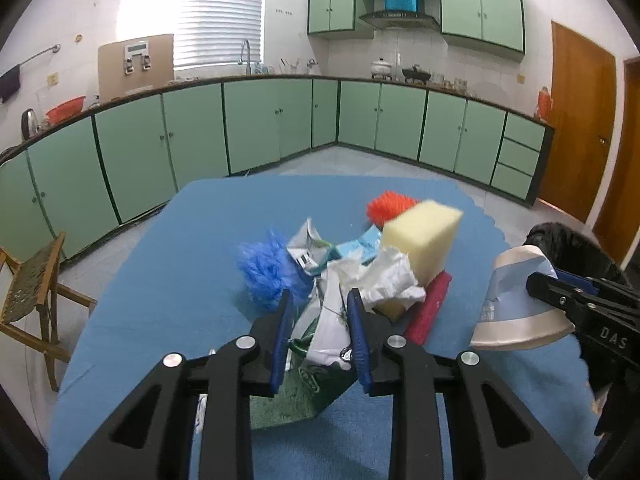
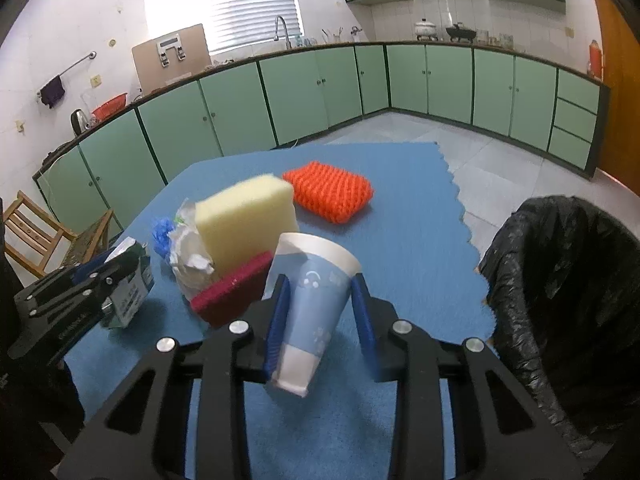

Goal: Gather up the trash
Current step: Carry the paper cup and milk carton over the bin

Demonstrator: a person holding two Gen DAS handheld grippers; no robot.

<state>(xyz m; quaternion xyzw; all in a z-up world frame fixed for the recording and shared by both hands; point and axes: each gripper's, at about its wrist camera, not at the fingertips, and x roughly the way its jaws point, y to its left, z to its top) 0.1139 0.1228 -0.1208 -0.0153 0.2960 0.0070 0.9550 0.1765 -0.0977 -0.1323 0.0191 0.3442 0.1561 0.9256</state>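
My left gripper [image 1: 320, 298] is shut on a crumpled white and green wrapper [image 1: 326, 332], lifted just above the pile of trash on the blue tablecloth [image 1: 180, 260]. In the right wrist view the same left gripper [image 2: 116, 268] holds that printed wrapper [image 2: 130, 290] at the left. My right gripper [image 2: 320, 284] is shut on a blue and white paper cup [image 2: 316, 300], tilted, mouth pointing away. From the left wrist view the cup [image 1: 516, 300] hangs at the right in the right gripper [image 1: 540, 282].
On the cloth lie a yellow sponge [image 2: 244, 220] with a red scouring pad [image 2: 232, 288], an orange knitted scrubber [image 2: 328, 192], a blue mesh puff [image 1: 268, 268] and crumpled white plastic [image 1: 388, 276]. A black trash bag [image 2: 568, 280] stands open at the right. A wooden chair [image 1: 32, 292] stands left.
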